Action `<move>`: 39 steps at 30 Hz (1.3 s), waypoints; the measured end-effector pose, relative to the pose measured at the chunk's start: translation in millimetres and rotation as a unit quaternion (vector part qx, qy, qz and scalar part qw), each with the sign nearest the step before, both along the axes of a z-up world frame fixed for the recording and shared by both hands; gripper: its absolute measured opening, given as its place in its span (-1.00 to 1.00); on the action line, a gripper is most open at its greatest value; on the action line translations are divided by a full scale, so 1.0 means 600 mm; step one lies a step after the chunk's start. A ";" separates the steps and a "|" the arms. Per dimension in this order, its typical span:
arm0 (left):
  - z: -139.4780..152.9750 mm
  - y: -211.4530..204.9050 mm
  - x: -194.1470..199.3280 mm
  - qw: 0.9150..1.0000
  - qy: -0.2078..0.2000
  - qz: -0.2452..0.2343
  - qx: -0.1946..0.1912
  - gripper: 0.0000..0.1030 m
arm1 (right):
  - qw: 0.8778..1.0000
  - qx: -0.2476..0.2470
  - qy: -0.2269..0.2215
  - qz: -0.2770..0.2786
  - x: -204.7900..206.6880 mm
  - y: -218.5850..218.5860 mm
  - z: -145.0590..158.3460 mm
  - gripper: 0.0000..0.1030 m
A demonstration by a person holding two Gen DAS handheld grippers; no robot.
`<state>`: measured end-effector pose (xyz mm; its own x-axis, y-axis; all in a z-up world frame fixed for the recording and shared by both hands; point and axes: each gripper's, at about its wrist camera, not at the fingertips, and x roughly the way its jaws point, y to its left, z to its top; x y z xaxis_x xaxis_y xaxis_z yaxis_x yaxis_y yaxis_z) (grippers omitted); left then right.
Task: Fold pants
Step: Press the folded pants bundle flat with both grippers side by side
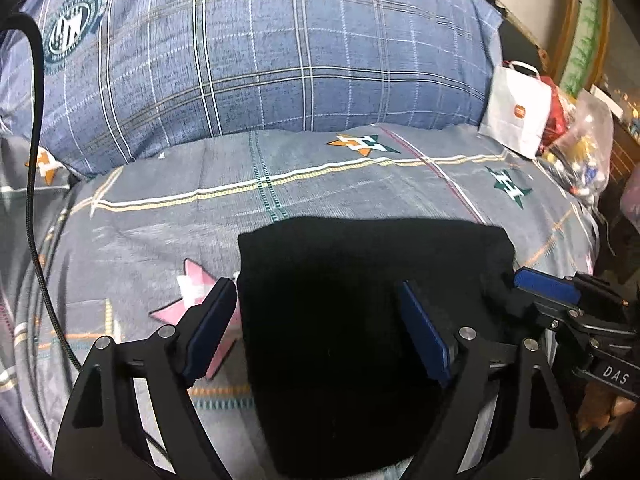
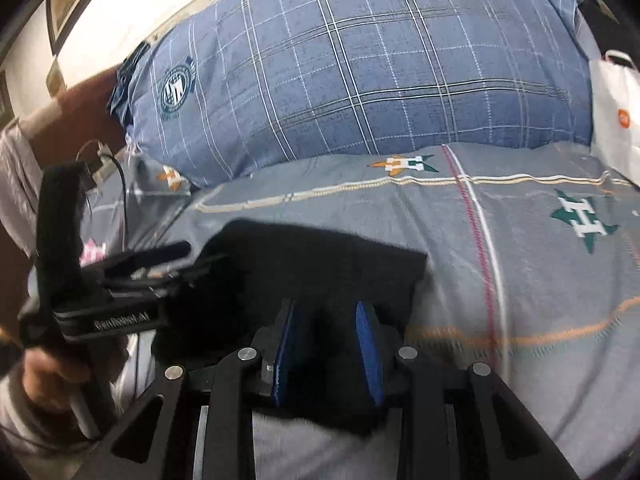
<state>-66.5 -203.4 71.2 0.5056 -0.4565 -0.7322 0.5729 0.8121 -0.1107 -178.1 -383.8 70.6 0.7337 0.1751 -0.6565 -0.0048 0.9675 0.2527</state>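
Folded black pants (image 1: 360,320) lying lower centre on the bed (image 1: 360,184), long axis running up-frame toward the blue plaid pillow (image 1: 260,60). Left gripper (image 1: 320,328) gaping over them; right gripper (image 2: 326,352) pinching their edge. White bag (image 1: 516,112) upper right.

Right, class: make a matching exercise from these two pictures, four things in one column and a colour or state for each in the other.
Things:
1. pants
2. pillow
3. left tongs
4. paper bag

Colour or state:
A. white
B. open
C. black
D. blue plaid

Pairs: 1-C, 2-D, 3-B, 4-A
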 end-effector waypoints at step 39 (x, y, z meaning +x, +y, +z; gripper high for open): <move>-0.060 0.012 0.039 0.992 0.112 0.007 -0.062 0.71 | 0.983 0.178 0.032 -0.023 0.040 -0.070 -0.089 0.28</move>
<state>-42.9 -196.3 35.0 0.3438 -0.5436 -0.7657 0.5112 0.7923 -0.3330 -154.1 -425.6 17.1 0.7049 0.3701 -0.6050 0.0644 0.8161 0.5743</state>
